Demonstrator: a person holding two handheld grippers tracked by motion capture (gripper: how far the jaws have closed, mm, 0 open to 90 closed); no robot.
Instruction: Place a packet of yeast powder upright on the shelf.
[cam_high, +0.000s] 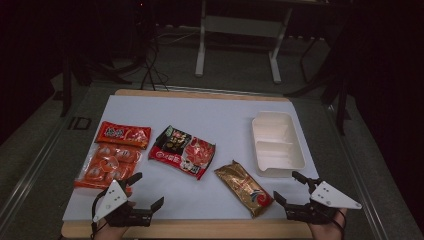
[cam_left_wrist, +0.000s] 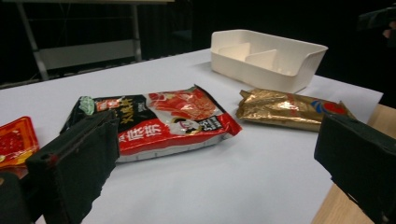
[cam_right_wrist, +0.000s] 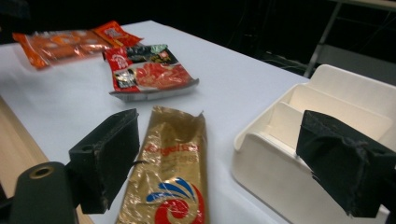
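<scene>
While the counter (cam_high: 210, 107) carries everything under its white sheet, the things on it count out as one cream tray (cam_high: 277, 142) with dividers at the far right, and four snack packs: two orange ones at the left, the larger (cam_high: 107, 166) nearer the person and the smaller (cam_high: 122, 134) touching it behind, one red-and-black pack (cam_high: 182, 151) in the middle, and one gold pack (cam_high: 245, 187) lying flat just beside the tray's near corner. There are two grippers, both low at the near edge; the left gripper (cam_high: 145, 192) has its fingers (cam_left_wrist: 74, 163) released and spread wide with nothing between them, close to the larger orange pack, and the right gripper (cam_high: 295, 187) likewise stands released, its fingers (cam_right_wrist: 107, 156) spread either side of the gold pack's end and the tray's wall without touching. My guess is the gold pack goes next, into the tray. The foil looks slick and lies flat, so fingers closing from above could skid off or only crumple it; a wide-spread finger could also catch the tray wall and shove the light tray away.
</scene>
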